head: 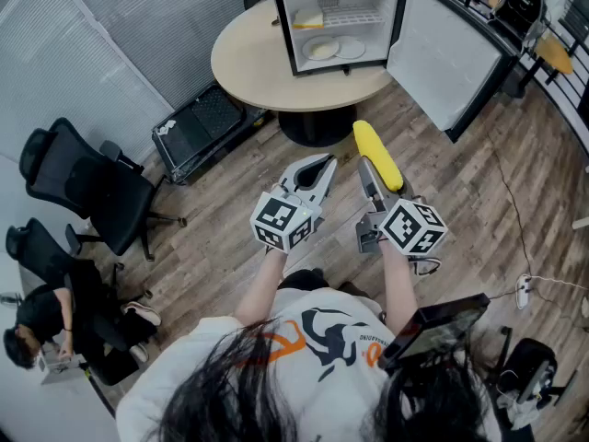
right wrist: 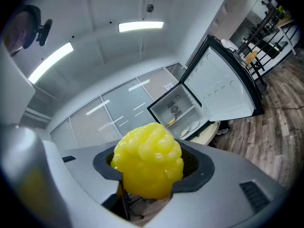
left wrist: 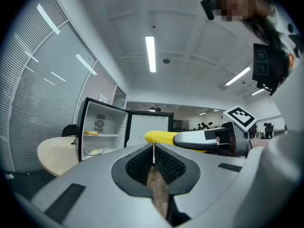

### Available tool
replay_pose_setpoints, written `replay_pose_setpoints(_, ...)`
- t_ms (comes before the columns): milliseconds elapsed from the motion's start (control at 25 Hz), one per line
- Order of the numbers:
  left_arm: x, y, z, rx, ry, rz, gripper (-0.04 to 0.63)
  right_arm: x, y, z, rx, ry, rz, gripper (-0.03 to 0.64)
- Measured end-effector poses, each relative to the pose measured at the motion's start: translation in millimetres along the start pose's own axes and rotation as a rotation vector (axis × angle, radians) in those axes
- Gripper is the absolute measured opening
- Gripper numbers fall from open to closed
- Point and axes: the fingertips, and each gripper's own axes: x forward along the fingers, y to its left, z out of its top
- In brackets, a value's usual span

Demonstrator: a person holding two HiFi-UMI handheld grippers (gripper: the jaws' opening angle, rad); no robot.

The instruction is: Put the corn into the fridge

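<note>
The corn [head: 376, 151] is pinched lengthwise in the right claw [head: 377, 182], its yellow end sticking out past the jaw tips toward the far side; in the right gripper view the knobbly cob fills the gap between the jaws; it is held in the air above the wooden floor [head: 212, 247], well apart from the fridge [head: 280, 26]; the left claw [head: 326, 161] is seen just to the left of the right one, its jaws pressed together with nothing between them (the tips meet in a thin line in the left gripper view); the fridge is stood on a round surface [head: 248, 63] at the far side, its door [head: 442, 58] swung wide to the right; two pale plates [head: 333, 49] are seen on its bottom level and a yellow item [head: 308, 18] on the shelf above; black office chairs [head: 87, 187] are seen at the left, with a seated person [head: 37, 325] nearer
</note>
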Motion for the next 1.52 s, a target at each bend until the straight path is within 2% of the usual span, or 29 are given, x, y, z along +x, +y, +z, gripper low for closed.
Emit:
replay_pose_setpoints(280, 10.9, -11.4, -5.2, 0.002, 0.008, -0.005, 0.013, -3.4, -13.7, 5.7, 0.043, -0.002, 0.011, 0.253)
replay_pose_setpoints(1000, 32.3, -0.2, -23.1, -0.021, 0.017, 0.056, 0.014, 4.6, -43.0, 4.2, 0.005, 0.073, 0.016, 0.253)
replay_pose_setpoints(1280, 51.6, 38.8, -25.2, -0.015, 0.021, 0.036, 0.013, 49.7, -52.3, 5.8, 0.027, 0.073, 0.005, 0.253)
replay_pose_setpoints(1520, 74.1, 104.7, -20.3, -0.019, 0.028, 0.028, 0.013, 116.8, -54.2, 13.8, 0.038, 0.064, -0.010, 0.253)
